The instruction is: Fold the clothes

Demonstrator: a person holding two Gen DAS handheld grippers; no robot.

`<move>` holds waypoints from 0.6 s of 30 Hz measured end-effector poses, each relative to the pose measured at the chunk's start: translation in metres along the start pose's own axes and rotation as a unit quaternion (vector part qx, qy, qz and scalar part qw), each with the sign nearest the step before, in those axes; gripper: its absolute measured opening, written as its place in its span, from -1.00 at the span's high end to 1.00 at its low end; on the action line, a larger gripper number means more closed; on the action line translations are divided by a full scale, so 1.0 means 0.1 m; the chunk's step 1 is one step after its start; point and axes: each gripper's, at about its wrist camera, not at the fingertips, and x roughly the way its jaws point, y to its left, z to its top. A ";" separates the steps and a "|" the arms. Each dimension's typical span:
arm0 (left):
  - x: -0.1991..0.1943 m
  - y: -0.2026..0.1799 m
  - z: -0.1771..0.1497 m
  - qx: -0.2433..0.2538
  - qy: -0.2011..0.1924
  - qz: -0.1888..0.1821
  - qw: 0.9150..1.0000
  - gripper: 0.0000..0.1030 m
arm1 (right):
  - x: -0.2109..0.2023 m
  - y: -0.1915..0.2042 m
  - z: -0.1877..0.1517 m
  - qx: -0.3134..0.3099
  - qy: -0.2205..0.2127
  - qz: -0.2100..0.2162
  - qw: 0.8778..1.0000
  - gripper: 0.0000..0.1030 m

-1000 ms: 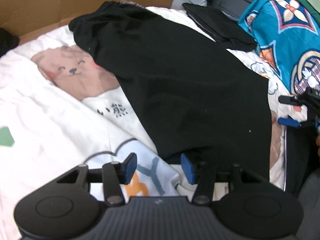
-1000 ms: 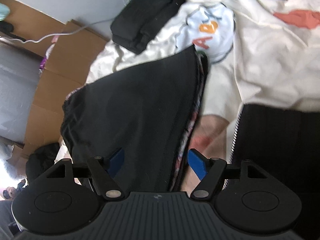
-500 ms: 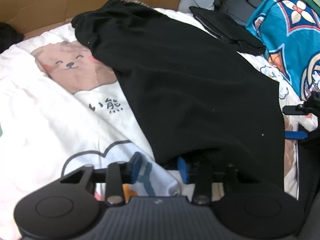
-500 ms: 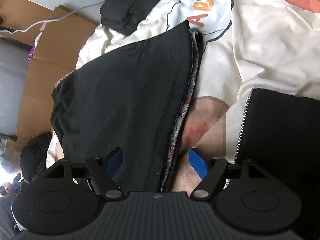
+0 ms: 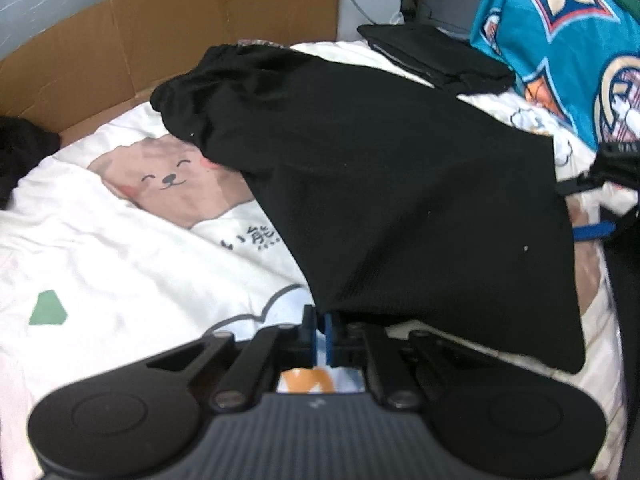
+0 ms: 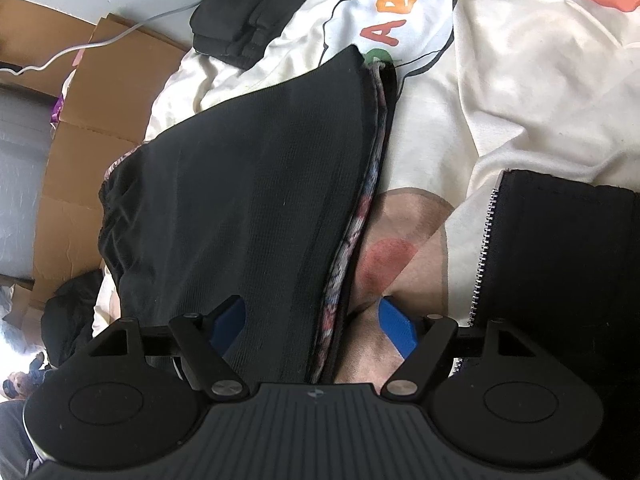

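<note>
one black garment [image 5: 392,200] lies spread across the middle of a white printed bedsheet [image 5: 120,248], its gathered waistband bunched at the far end near a cardboard sheet [image 5: 168,36] and its wide hem toward the cameras. in the right wrist view the garment [image 6: 248,208] shows a patterned inner layer along its right edge, running from the far corner down to the near hem. the left gripper [image 5: 318,334] has its blue pads brought together at the near left corner of the hem; the pads look closed right at the cloth's edge, but whether any fabric is pinched between them i cannot tell. the right gripper [image 6: 312,320] stands with its jaws wide apart, straddling the hem's right edge, one pad over the black cloth and the other over bare sheet, neither pad pressing on the fabric.

open room lies mostly to the left of the garment, where the sheet is bare apart from a bear print [image 5: 172,184] and coloured shapes. on the right side, a dark zipped piece of clothing [image 6: 560,272] lies just beside the right gripper, narrowing the space there. at the far side a folded stack of black clothes [image 5: 432,56] sits on the sheet, apart from the spread garment, and a bright blue patterned cloth [image 5: 560,48] rises at the far right. a white cable [image 6: 100,46] runs over the cardboard against a pale wall.
</note>
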 end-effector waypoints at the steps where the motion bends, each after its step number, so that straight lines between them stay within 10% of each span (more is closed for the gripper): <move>1: 0.01 0.00 -0.02 0.001 0.004 0.000 1.000 0.93 | 0.00 0.00 0.00 0.000 0.000 0.000 1.000 -0.54; 12: -0.06 0.13 -0.09 -0.026 0.030 -0.011 0.999 0.95 | 0.01 -0.03 0.03 0.017 -0.005 0.006 1.000 -0.54; 18: -0.21 0.28 -0.20 -0.070 0.041 -0.068 0.994 0.60 | 0.02 -0.05 0.04 0.024 -0.007 0.009 1.000 -0.54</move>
